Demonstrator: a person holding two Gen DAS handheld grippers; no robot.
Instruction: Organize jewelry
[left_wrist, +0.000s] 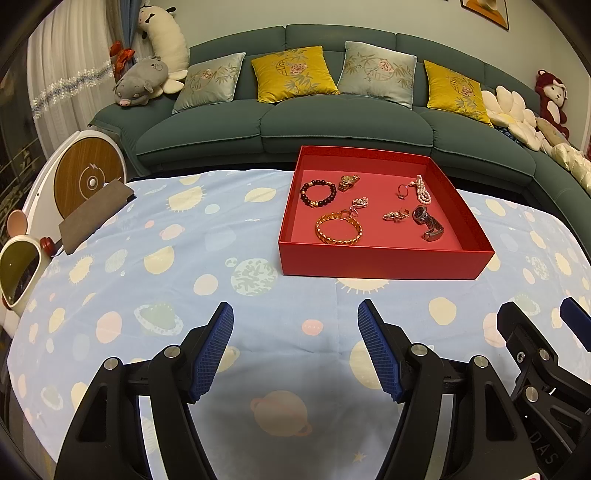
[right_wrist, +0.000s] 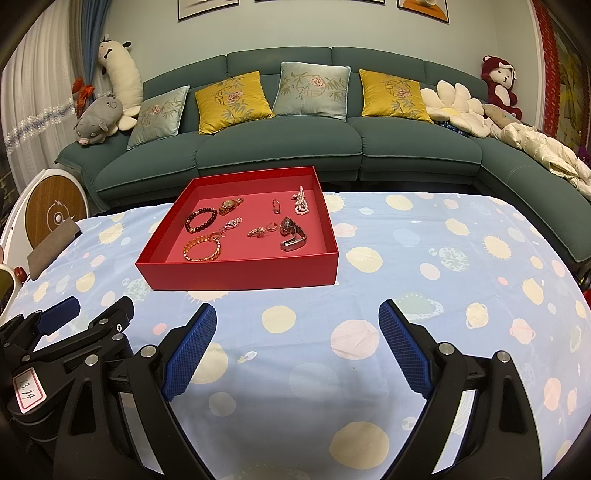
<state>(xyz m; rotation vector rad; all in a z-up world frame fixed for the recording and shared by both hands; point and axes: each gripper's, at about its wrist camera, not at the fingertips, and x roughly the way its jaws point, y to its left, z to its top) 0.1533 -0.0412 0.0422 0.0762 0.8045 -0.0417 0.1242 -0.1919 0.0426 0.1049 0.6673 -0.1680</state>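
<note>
Left tool (left_wrist: 295, 350): jaws wide apart, nothing held; hovers over near table edge.
Right tool (right_wrist: 297, 349): jaws wide apart, nothing held; just right of left tool, same near edge.
Table (right_wrist: 424, 295): blue planet-print cloth cover.
Red tray (right_wrist: 236, 273): on table, far of both tools, open top.
Tray contents, left side: dark bead bracelet (left_wrist: 318, 194), gold watch (left_wrist: 348, 181), gold chain bracelet (left_wrist: 338, 229), crystal brooch (left_wrist: 360, 203).
Tray contents, right side: pearl strand (left_wrist: 423, 191), ring (left_wrist: 402, 191), small gold pieces (left_wrist: 396, 215), steel watch (left_wrist: 427, 222).
Bkgd: green sofa (right_wrist: 280, 155) w/ cushions, far of table.
</note>
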